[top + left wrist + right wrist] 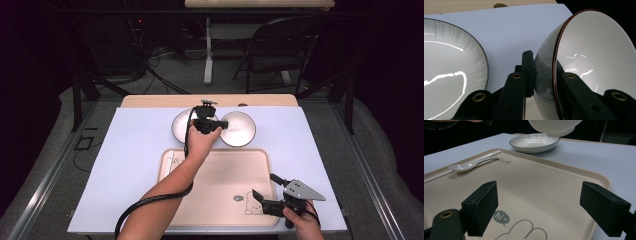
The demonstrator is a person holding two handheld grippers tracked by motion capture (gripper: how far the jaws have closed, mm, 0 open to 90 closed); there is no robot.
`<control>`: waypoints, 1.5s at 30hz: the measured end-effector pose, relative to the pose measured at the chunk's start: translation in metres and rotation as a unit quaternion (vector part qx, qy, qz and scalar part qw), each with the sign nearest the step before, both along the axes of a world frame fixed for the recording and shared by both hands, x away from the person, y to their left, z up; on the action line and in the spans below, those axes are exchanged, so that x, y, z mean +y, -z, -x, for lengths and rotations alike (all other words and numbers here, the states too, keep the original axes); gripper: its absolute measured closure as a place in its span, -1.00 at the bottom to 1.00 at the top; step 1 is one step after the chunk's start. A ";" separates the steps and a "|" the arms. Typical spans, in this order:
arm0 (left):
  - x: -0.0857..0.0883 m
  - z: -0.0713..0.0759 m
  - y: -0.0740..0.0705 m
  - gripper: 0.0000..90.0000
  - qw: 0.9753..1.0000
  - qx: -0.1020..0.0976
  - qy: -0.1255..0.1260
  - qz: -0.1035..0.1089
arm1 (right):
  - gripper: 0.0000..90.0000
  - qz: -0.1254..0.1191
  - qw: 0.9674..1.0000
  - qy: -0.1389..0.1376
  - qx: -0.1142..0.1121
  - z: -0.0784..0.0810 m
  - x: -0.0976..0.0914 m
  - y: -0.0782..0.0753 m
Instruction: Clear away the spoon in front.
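Right now I have the white, dark-rimmed ceramic bowl (584,57) pinched by its rim in my left gripper (207,125), one jaw inside the bowl and the other pressed to its outer wall. In the left gripper view it is tipped up on edge; in the right gripper view it hangs clear of the table above a second white shallow bowl with a thin dark rim (534,143). That second bowl sits on the pale blue-white table cover (135,150), just behind the beige plastic tray with a cartoon print (220,185). A white ceramic spoon (470,165) lies at the tray's far left corner, beside what may be a pale chopstick, though it is hard to make out. My right gripper (272,192) rests low over the tray's near right part, jaws spread wide with nothing between them.
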State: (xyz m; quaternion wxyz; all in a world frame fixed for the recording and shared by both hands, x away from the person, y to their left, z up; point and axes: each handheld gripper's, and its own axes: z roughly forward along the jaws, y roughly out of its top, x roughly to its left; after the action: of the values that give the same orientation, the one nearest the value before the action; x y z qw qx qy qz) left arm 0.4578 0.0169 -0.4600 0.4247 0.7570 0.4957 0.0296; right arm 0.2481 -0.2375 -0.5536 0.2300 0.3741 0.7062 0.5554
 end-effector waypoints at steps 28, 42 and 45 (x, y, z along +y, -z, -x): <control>-0.060 0.008 0.042 0.79 0.998 0.051 0.048 -0.007 | -0.68 0.000 1.000 0.001 -0.002 0.000 -0.001 0.000; -0.068 0.008 0.065 0.79 0.996 0.076 0.050 -0.017 | -0.68 0.000 1.000 0.000 -0.003 0.000 -0.001 -0.001; -0.069 0.009 0.068 0.79 0.995 0.084 0.049 -0.023 | -0.68 0.002 1.000 -0.001 -0.004 0.000 -0.001 -0.001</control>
State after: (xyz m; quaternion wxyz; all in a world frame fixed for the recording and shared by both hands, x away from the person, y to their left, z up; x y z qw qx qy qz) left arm 0.4493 -0.0523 -0.5283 0.3654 0.7896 0.4911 -0.0435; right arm 0.2479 -0.2380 -0.5529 0.2335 0.3708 0.7065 0.5557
